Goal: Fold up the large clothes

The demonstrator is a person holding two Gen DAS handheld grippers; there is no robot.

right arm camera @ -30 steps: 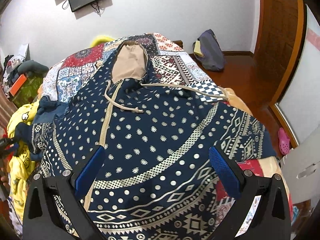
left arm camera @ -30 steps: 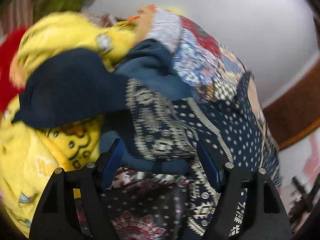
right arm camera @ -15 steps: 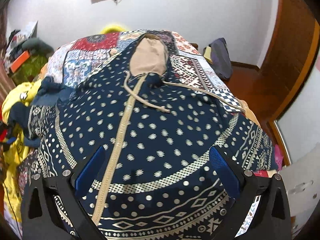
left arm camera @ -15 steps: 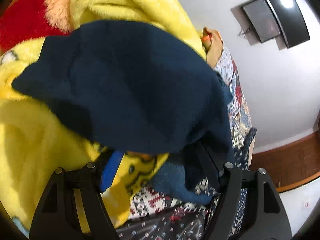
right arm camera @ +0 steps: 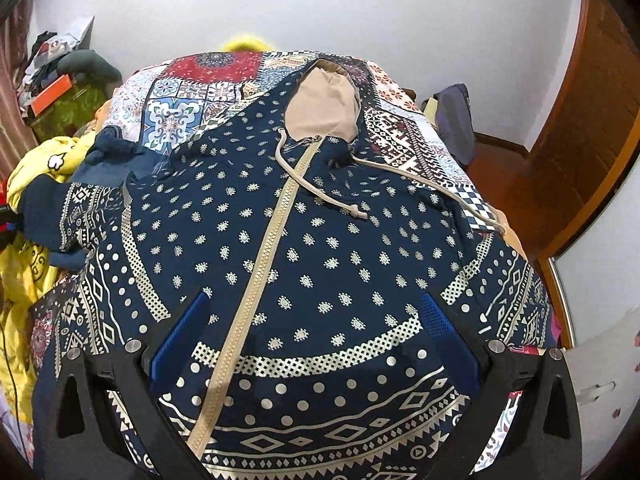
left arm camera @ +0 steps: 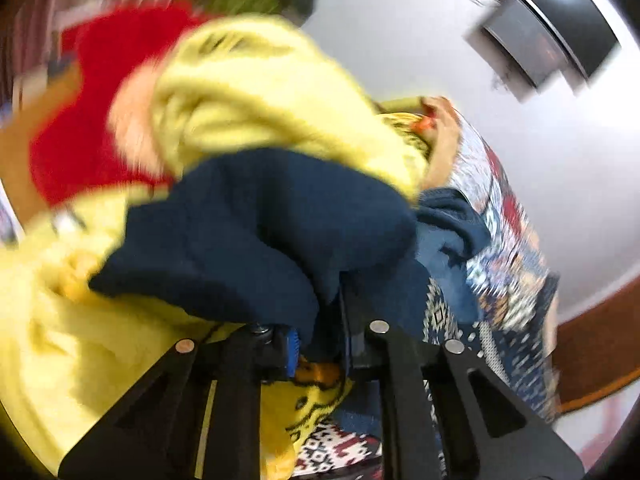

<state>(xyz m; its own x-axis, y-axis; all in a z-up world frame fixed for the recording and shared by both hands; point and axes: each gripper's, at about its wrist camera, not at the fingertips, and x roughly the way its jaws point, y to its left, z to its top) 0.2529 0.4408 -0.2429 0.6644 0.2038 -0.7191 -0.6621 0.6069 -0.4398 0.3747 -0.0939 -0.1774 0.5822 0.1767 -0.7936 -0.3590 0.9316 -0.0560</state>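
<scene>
Hoodie [right arm camera: 320, 248] lies spread on the bed [right arm camera: 192, 92]; left gripper [left arm camera: 318, 344] closes on its navy cuff [left arm camera: 256, 240] at nine o'clock; right gripper [right arm camera: 316, 336] gapes empty.

Hoodie [right arm camera: 320, 248]: navy w/ cream dots, geometric bands; tan hood lining. Blanket [left arm camera: 248, 92], upper left: yellow.

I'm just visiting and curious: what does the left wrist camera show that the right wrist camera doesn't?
Only the left wrist view shows the left tongs closing on the hoodie's plain navy cuff, right over a yellow fleece and red cloth.

Only the right wrist view shows the open right tongs above the whole patterned hoodie, its beige hood and zipper.

Both show the patchwork bedspread and white wall.
</scene>
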